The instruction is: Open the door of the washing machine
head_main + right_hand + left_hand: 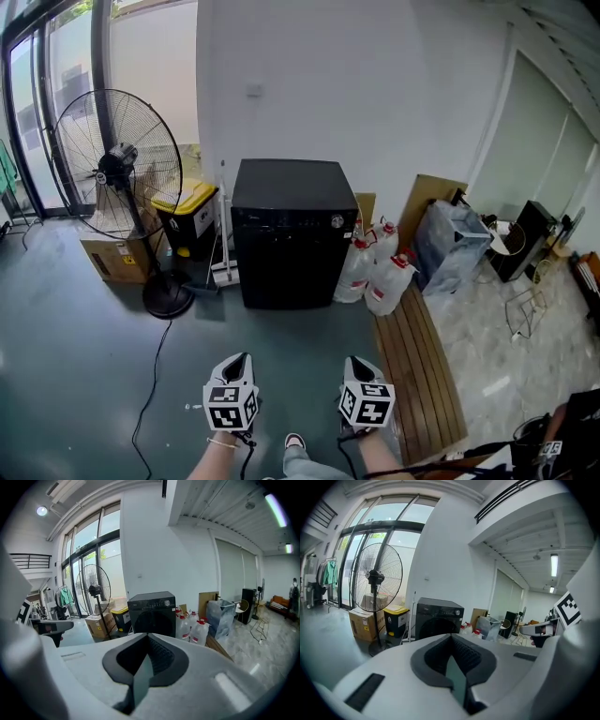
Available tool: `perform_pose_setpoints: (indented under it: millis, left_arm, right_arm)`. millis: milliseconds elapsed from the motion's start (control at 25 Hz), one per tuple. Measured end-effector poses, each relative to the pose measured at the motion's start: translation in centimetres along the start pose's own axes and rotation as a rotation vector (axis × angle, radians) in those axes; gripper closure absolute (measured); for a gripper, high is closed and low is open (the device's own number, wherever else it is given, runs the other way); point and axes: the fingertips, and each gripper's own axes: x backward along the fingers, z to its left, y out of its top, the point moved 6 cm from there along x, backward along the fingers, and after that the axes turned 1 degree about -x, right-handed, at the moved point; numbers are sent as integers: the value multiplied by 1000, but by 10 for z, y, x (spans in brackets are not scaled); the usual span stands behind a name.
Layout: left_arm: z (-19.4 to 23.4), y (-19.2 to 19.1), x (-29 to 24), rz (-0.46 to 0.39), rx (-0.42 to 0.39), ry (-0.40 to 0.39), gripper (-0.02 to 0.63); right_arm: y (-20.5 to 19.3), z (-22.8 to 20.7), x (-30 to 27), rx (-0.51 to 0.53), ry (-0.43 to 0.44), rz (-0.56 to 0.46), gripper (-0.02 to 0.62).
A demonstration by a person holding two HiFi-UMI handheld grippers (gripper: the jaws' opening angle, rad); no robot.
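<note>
Head view is being taken up chiefly by the black washing machine (289, 234), which is being seen standing against the white wall (328, 84) with its front door (286, 272) closed. Left of the washing machine, a tall pedestal fan (117, 169) is standing. Right of the machine and nearer the camera, a slatted wooden board (422, 375) is lying on the floor (84, 375). A cardboard box (117, 255) is sitting farther left, behind the fan's pole. A yellow-lidded bin (187, 217) is standing just beside the machine's left side, and red-capped water jugs (389, 281) are clustered just beside its right side. Both tools are being held well apart from the washing machine, pointed toward it. The left gripper (240, 359) and the right gripper (356, 361) are each being held clenched, jaws together on nothing.
</note>
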Motion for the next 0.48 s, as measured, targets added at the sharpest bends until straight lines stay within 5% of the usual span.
perform_pose_setpoints:
  millis: [480]
  left_arm:
    - [-10, 48, -97, -4, 6, 47, 603]
  right_arm:
    - [63, -57, -93, -9, 43, -1, 591]
